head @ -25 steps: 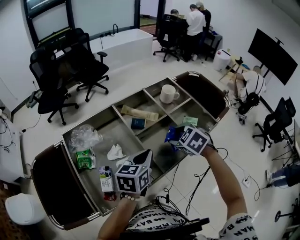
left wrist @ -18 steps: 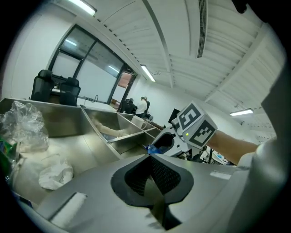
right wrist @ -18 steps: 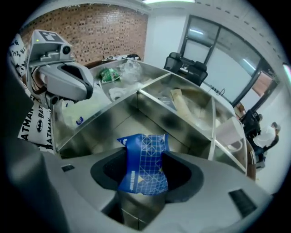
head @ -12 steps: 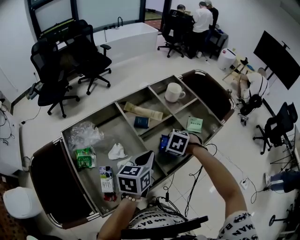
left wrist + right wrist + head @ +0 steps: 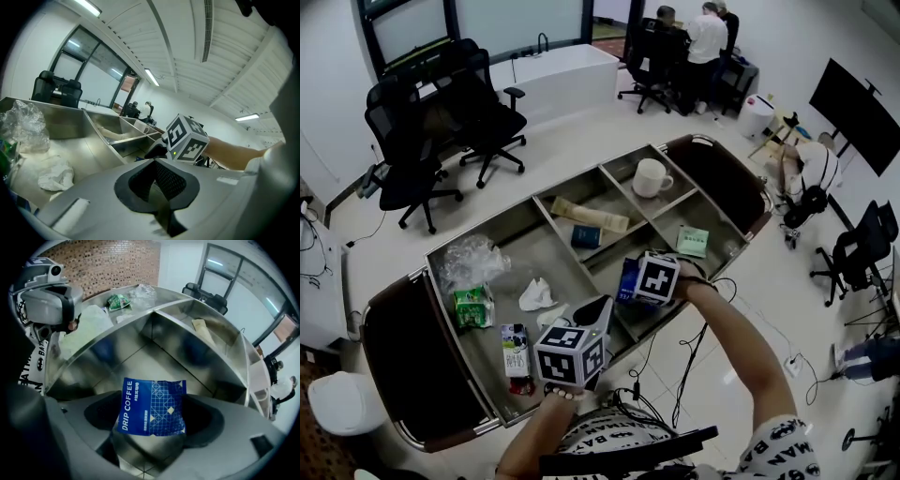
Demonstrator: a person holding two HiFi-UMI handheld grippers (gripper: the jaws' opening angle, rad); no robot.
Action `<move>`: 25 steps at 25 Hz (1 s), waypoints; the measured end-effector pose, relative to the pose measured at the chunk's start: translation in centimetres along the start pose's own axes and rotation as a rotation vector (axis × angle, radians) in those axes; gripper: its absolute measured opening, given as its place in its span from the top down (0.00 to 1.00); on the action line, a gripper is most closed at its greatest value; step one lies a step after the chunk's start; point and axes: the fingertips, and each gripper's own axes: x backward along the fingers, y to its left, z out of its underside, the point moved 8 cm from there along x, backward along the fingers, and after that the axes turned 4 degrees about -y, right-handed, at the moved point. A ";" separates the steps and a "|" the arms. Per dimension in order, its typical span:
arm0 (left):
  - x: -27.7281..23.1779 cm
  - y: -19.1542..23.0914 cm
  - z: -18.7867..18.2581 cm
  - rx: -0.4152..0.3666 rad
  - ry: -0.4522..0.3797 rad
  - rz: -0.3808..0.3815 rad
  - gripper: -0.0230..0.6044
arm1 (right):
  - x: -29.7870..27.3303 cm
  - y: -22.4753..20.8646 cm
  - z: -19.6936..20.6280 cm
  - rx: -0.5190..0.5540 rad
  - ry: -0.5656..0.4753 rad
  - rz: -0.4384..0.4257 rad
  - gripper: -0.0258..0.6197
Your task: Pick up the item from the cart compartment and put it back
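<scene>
A blue drip coffee packet [image 5: 152, 406] hangs between the jaws of my right gripper [image 5: 152, 430], over the floor of a steel cart compartment [image 5: 140, 357]. The jaws are opening and stand wide on both sides of the packet, with the pads off it. In the head view the right gripper [image 5: 630, 281] is over the cart's near middle compartment, with the packet [image 5: 625, 277] at its tip. My left gripper [image 5: 596, 307] is held near the cart's front rim. Its jaws [image 5: 157, 180] are shut with nothing in them.
The cart [image 5: 534, 197] also holds a white mug [image 5: 652, 176], a green packet [image 5: 692, 241], a brown bag [image 5: 589, 215], a small blue box [image 5: 585, 236], crumpled plastic [image 5: 469, 261], a green pack [image 5: 472, 306], a tissue [image 5: 534, 294] and a carton [image 5: 516, 350]. Office chairs and people are at the back.
My right gripper has moved left and down toward the near middle compartment, with the blue packet at its tip. The left gripper has stayed where it was.
</scene>
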 end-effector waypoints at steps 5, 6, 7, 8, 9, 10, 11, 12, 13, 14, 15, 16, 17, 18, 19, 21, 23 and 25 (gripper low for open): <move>0.6 -0.4 -0.1 -0.011 -0.027 0.000 0.96 | 4.4 -0.7 0.0 -0.019 -0.170 0.094 0.32; 0.7 -0.6 -0.3 -0.015 -0.039 0.000 0.96 | 5.6 -0.6 0.2 -0.046 -0.231 0.100 0.32; 0.7 -0.7 -0.6 -0.020 -0.053 -0.001 0.96 | 6.9 -0.6 0.5 -0.077 -0.294 0.109 0.32; 0.7 -1.0 -0.8 -0.025 -0.068 0.000 0.96 | 8.1 -0.5 0.9 -0.109 -0.361 0.123 0.36; 0.7 -1.2 -1.0 -0.032 -0.080 0.002 0.96 | 9.3 -0.2 1.4 -0.145 -0.433 0.137 0.37; 0.8 -1.5 -1.1 -0.043 -0.090 0.005 0.96 | 10.3 0.2 1.9 -0.185 -0.510 0.152 0.38; 0.9 -1.8 -1.2 -0.058 -0.097 0.009 0.96 | 11.3 0.8 2.4 -0.226 -0.587 0.169 0.45; 0.8 -2.1 -1.2 -0.077 -0.102 0.014 0.96 | 12.1 1.3 2.9 -0.262 -0.658 0.190 0.51; 0.8 -2.4 -1.3 -0.098 -0.106 0.018 0.96 | 12.9 1.9 3.5 -0.292 -0.719 0.216 0.51; 0.6 -2.7 -1.3 -0.118 -0.110 0.020 0.96 | 13.7 2.4 4.1 -0.315 -0.772 0.250 0.54; 0.5 -3.0 -1.3 -0.133 -0.114 0.023 0.96 | 14.4 3.0 4.8 -0.336 -0.820 0.286 0.63; 0.4 -3.2 -1.3 -0.143 -0.117 0.026 0.96 | 15.0 3.7 5.5 -0.361 -0.866 0.323 0.65; 0.4 -3.4 -1.2 -0.150 -0.120 0.028 0.96 | 15.5 4.5 6.2 -0.388 -0.909 0.360 0.72; 0.5 -3.6 -1.0 -0.155 -0.122 0.031 0.96 | 15.9 5.3 6.9 -0.416 -0.944 0.393 0.84; 0.7 -3.8 -0.8 -0.157 -0.124 0.036 0.96 | 16.2 6.2 7.6 -0.441 -0.967 0.420 0.85; 1.2 -4.5 -0.3 -0.163 -0.132 0.050 0.96 | 16.4 7.9 9.0 -0.492 -0.990 0.474 0.87; 1.5 -5.3 0.1 -0.178 -0.141 0.064 0.96 | 16.5 9.4 10.6 -0.554 -1.013 0.532 0.95; 1.6 -6.3 0.6 -0.212 -0.151 0.076 0.96 | 16.3 11.0 12.1 -0.625 -1.055 0.573 0.95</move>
